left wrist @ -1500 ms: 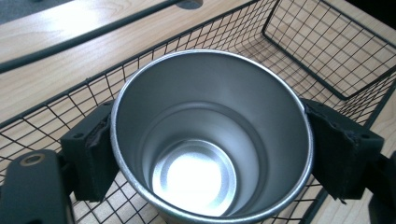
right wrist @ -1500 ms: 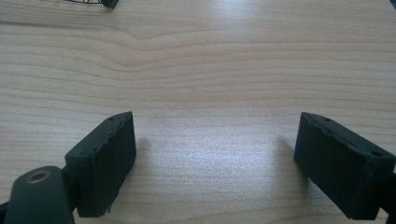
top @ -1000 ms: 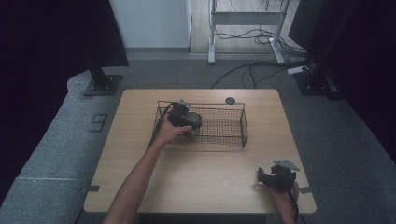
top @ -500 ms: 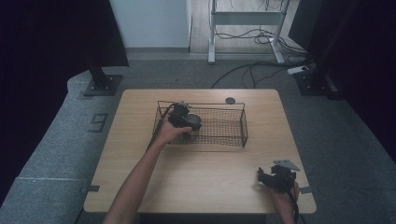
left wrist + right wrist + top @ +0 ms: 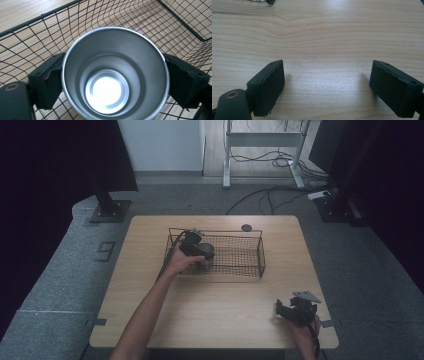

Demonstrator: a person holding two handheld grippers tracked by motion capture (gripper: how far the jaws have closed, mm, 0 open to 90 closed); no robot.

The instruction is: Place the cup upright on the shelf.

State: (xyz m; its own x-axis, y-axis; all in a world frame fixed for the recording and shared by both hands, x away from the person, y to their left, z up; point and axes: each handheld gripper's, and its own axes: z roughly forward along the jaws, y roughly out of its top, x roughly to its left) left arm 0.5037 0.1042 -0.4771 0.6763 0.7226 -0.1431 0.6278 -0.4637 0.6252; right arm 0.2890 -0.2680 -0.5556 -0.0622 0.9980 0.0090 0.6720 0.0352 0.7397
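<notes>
A steel cup (image 5: 113,75) sits between the jaws of my left gripper (image 5: 113,82), which is shut on it; I look straight down into its shiny open mouth. In the high view that left gripper (image 5: 196,249) is inside the left end of the black wire basket (image 5: 250,265), where the cup itself shows as a dark shape. Near the table's front right corner, my right gripper (image 5: 295,310) rests low over the wood. Its own view shows the right gripper (image 5: 327,87) open, jaws wide apart, with bare wood between them.
The basket stands on a light wooden table (image 5: 215,320), a little behind its middle. A small dark round disc (image 5: 246,227) lies behind the basket near the far edge. The basket's mesh wall (image 5: 30,42) runs close behind the cup.
</notes>
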